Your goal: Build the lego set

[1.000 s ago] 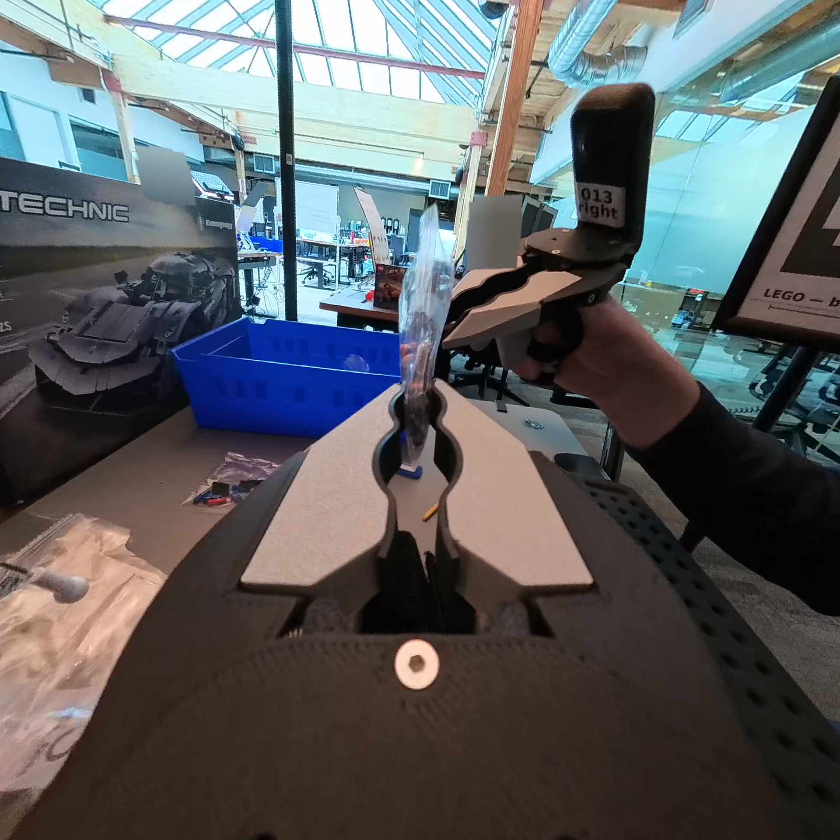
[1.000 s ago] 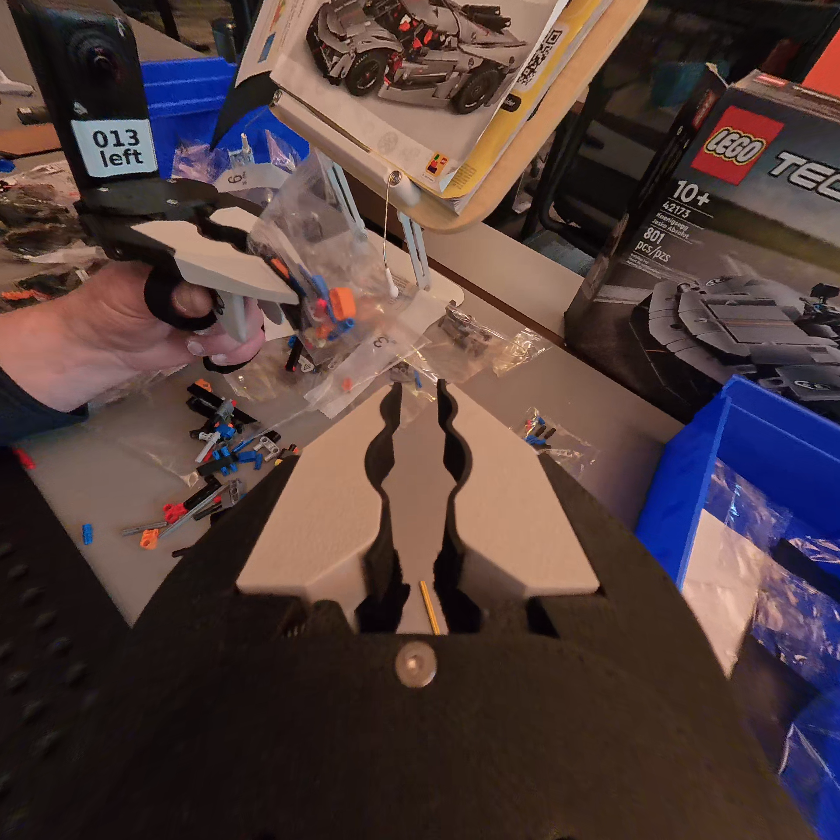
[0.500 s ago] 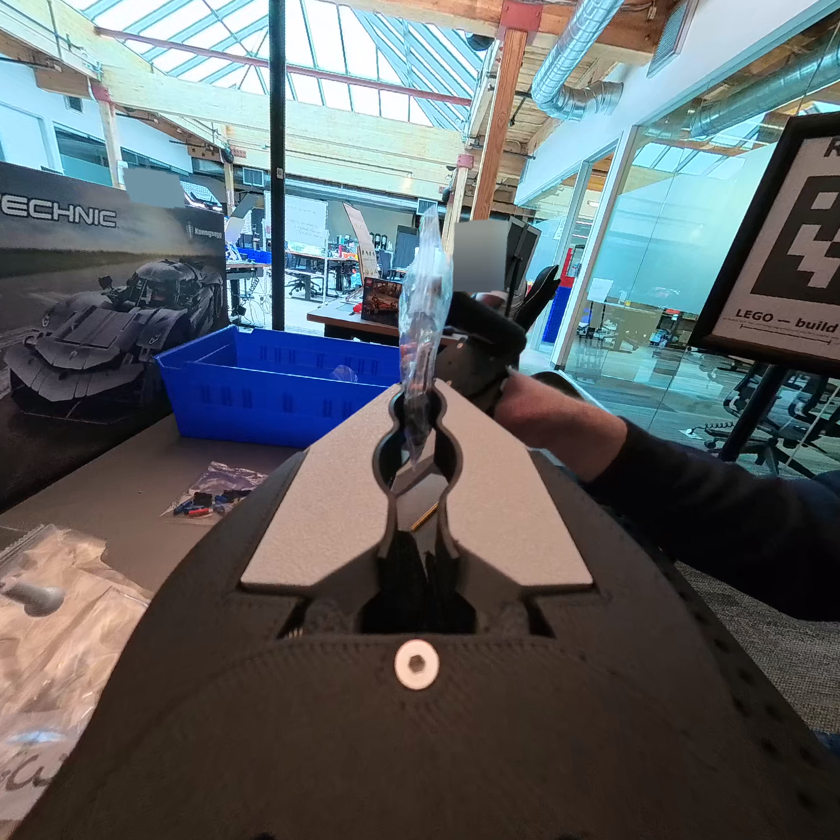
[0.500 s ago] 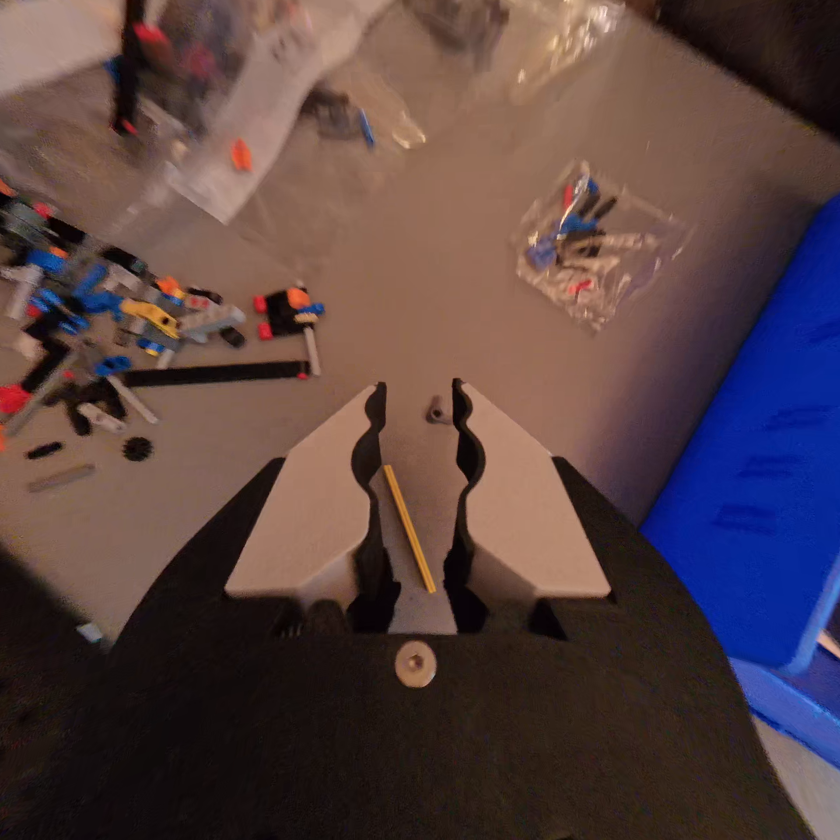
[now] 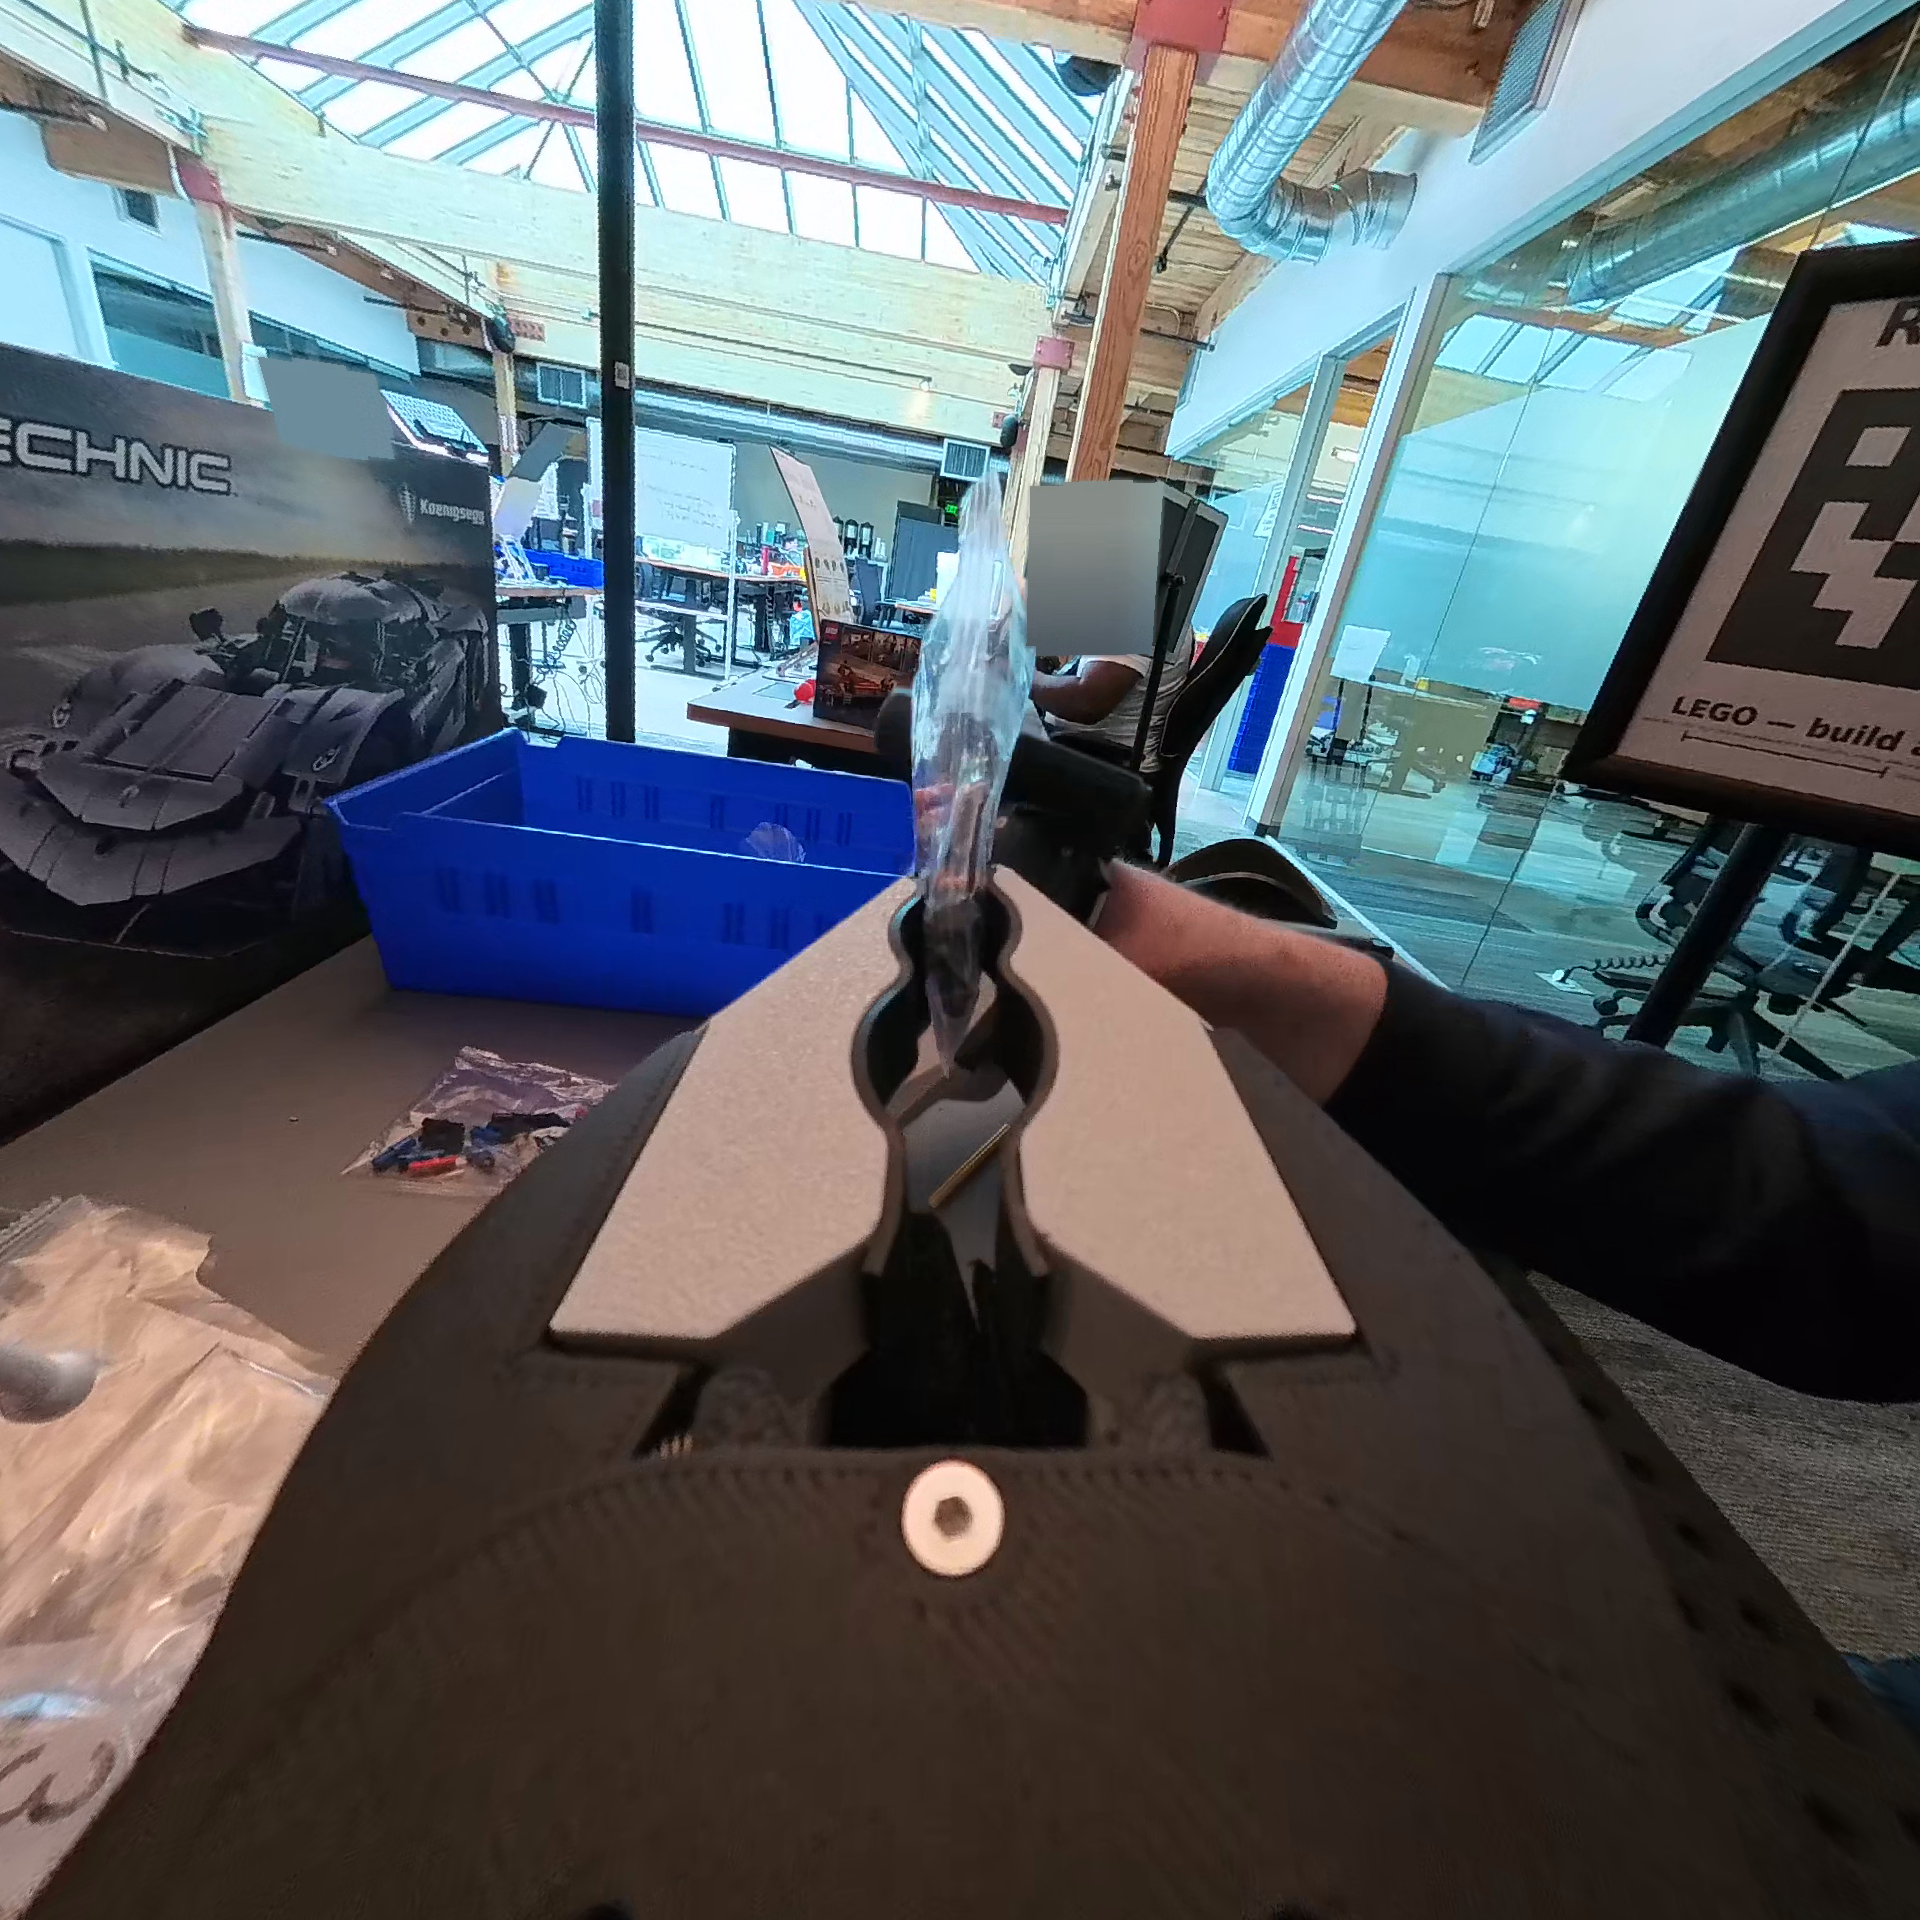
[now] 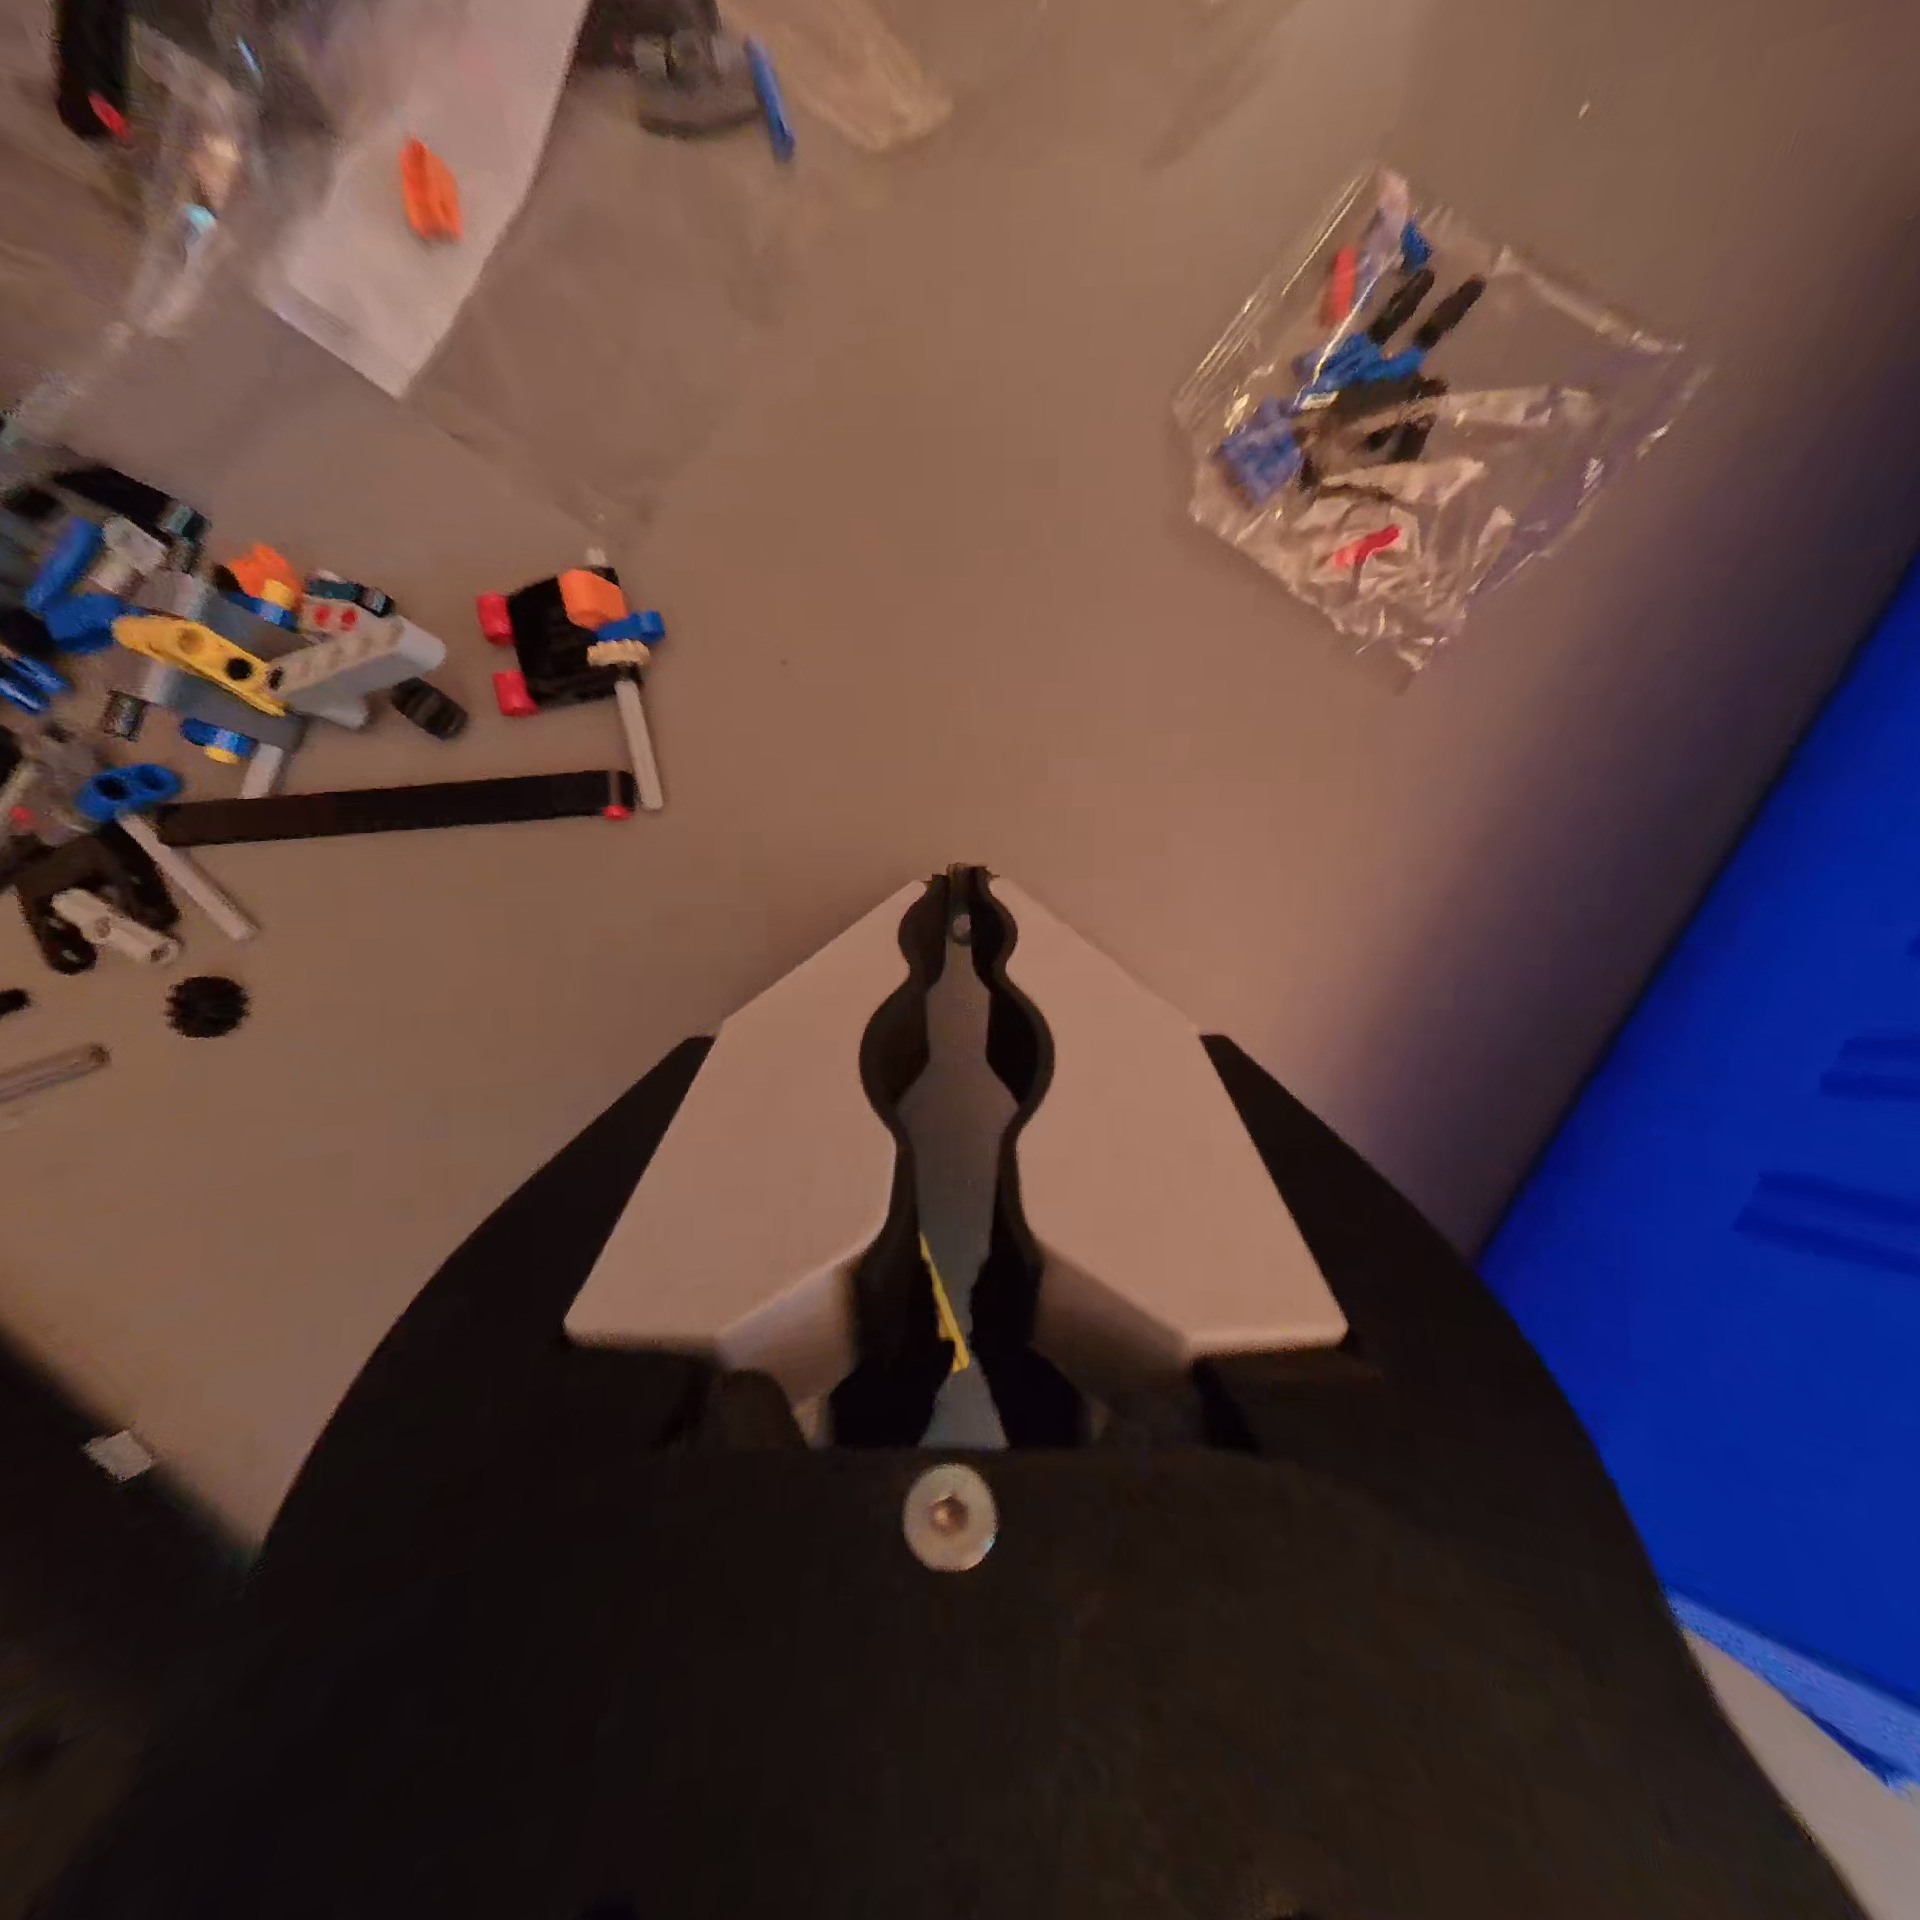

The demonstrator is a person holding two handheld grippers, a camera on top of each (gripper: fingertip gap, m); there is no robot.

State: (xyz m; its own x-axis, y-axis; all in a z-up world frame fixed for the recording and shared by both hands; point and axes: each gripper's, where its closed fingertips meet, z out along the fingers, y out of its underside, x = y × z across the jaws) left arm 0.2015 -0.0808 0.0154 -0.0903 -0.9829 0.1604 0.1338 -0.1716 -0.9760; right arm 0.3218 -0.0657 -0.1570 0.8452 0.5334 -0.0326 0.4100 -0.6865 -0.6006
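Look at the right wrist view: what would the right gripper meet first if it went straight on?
Probably the bare grey table just past the right gripper; its jaws look shut, depth is unclear.

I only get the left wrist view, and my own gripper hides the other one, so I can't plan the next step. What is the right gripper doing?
Observer: The right gripper points down at the grey table, its jaws shut on a small dark grey piece.
Operator: My left gripper holds the clear plastic bag of parts. Any loose parts near the right one?
Observer: Yes, a small black-and-orange assembly with red pins lies up-left of the tips, apart from them.
Operator: Anything else close by?
Observer: A long black beam lies flat on the table left of the tips, not touching them.
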